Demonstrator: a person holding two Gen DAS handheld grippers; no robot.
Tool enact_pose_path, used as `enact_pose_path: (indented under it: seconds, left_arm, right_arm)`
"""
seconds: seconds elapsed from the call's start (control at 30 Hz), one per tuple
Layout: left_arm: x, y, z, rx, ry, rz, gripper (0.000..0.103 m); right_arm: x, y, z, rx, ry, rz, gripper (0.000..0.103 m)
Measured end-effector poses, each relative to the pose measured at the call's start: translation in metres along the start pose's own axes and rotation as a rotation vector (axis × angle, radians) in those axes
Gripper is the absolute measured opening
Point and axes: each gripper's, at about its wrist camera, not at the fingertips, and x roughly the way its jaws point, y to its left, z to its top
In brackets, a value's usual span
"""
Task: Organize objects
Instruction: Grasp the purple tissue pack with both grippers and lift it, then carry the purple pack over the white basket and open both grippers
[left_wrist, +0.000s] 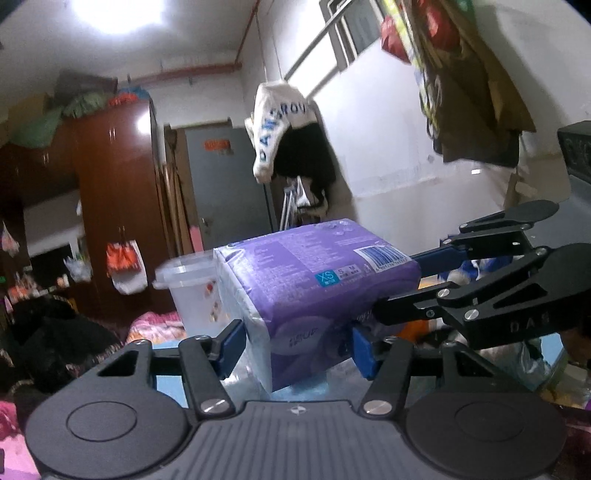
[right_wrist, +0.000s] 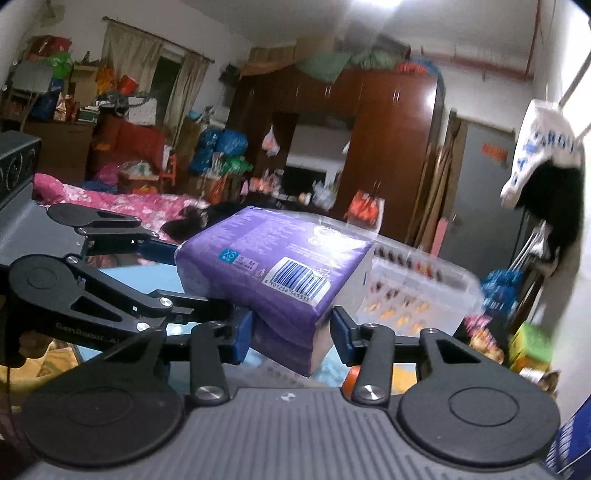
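Package (left_wrist: 314, 280): purple plastic-wrapped pack with a barcode and size label, sitting centre frame in both wrist views, lifted clear above the blue surface (left_wrist: 306, 393) below it.

Your left gripper (left_wrist: 295, 347) has its blue pads pinching the near lower end of the pack, one pad on each side, pressed into the wrap. Your right gripper (right_wrist: 291, 332) pinches the other end the same way, pads tight against the purple wrap and the pale end flap. So both claws are clamped on the same pack from different sides.

In the left wrist view the right gripper (left_wrist: 397, 284) comes in from the right edge, its black linkage crossing just beside the pack. In the right wrist view the left gripper (right_wrist: 205, 278) reaches in from the left edge likewise.

Things close by:
- Clear plastic container (left_wrist: 188, 291), just behind the pack, left of centre in the left view; in the right view it sits right of centre, touching or nearly touching the pack, cannot tell which.
- Pink bedding (right_wrist: 122, 203), middle left of the right view, well behind.
- Dark wood wardrobe (right_wrist: 388, 147), upper centre-right, far back.
- White cloth with blue letters (left_wrist: 280, 125) hanging over something black, upper centre of the left view.
- Grey door (left_wrist: 225, 184) behind the container.
- Small orange item (right_wrist: 352, 376) under the right-hand pad, too hidden to tell what.
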Motion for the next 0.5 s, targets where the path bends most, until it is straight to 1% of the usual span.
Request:
enact_pose_path:
  seconds: [0.13,0.23,0.37,0.5]
  left_arm:
    - [-0.009,-0.002,0.014,0.011,-0.046,0.004,0.063]
    - [-0.006,0.000,0.030,0.023,-0.063,0.004,0.063]
    - [0.009,0.010,0.065,0.026,-0.073,-0.020,0.063]
    - [0.037,0.028,0.104,0.004,-0.043,-0.061,0.063]
  right_arm:
    - [-0.009,-0.004,0.009,0.011,-0.051,-0.013,0.048]
    - [-0.007,-0.013,0.021,0.012,-0.064,-0.023,0.048]
    - [-0.001,-0.035,0.048,0.030,-0.069,-0.033,0.048]
    - [0.016,-0.060,0.077,0.060,-0.049,-0.047,0.048]
